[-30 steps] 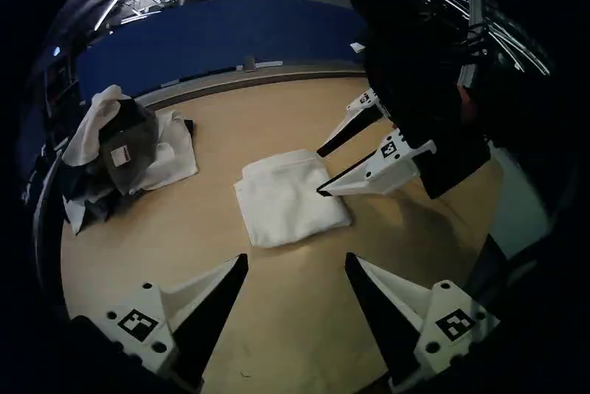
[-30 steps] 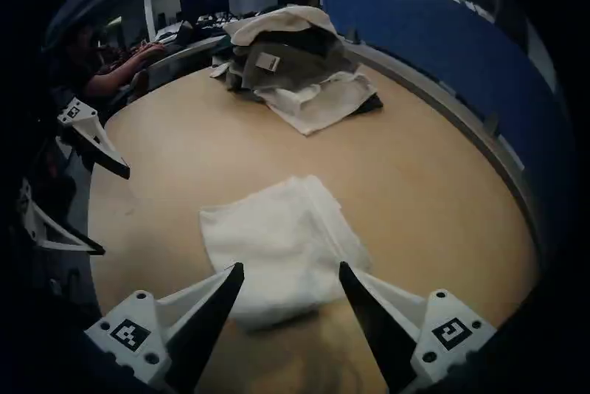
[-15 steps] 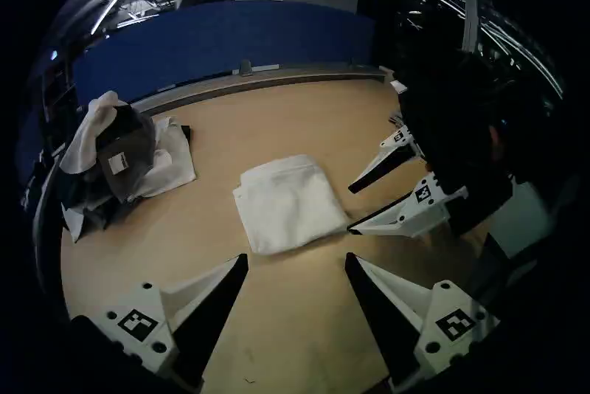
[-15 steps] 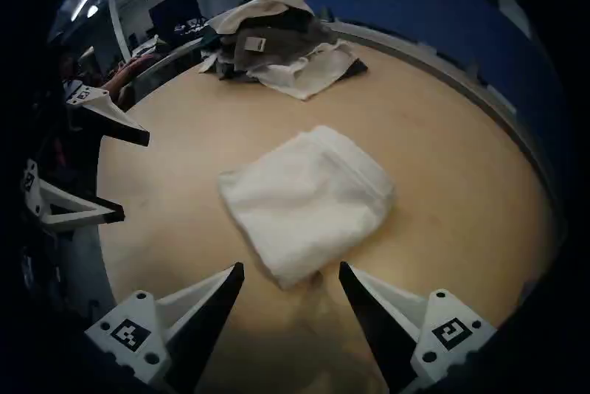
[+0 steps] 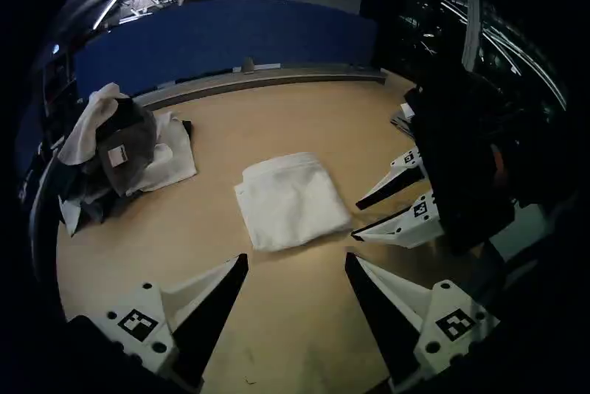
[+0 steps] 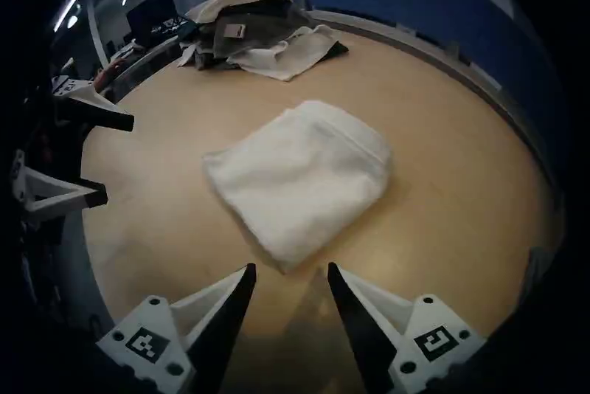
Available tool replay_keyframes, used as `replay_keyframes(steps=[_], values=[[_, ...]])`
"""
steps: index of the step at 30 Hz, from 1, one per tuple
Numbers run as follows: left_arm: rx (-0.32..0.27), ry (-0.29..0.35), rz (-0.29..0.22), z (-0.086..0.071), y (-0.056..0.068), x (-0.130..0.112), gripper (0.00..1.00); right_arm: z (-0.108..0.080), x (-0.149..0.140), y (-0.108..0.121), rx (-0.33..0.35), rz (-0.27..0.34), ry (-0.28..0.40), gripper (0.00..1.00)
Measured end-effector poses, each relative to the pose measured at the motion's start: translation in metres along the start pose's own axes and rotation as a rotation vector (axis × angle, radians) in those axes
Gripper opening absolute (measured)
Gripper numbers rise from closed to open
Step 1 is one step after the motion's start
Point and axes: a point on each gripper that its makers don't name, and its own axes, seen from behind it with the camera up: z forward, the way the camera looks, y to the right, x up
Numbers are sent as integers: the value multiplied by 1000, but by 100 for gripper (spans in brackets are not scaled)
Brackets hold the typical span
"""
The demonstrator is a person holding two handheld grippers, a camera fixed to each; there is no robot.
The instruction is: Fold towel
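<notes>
Holding left tongs point(image 5: 296, 254) and right tongs point(image 6: 290, 266) parted and empty, we saw the folded towel point(image 5: 291, 201) flat on the table point(image 5: 295, 110).

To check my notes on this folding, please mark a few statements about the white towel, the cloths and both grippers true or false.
The folded white terry towel lies flat on the round light wooden table. True.
The right gripper is shut on it. False: open, empty, near its edge.
A pile of white and grey cloths sits apart from the towel. True.
The left gripper grips a towel corner. False: open, short of the towel.
</notes>
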Motion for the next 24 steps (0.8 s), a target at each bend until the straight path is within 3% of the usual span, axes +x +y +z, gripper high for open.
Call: replay_keyframes(steps=[15,19,24], values=[[4,0,-27,-6,-8,-9,98,12,0,1,-25,55,3,40],[6,-1,-25,-8,-10,-10,98,11,0,1,-19,66,3,23],[7,3,-28,-9,-13,-9,98,10,0,3,-29,66,4,11]])
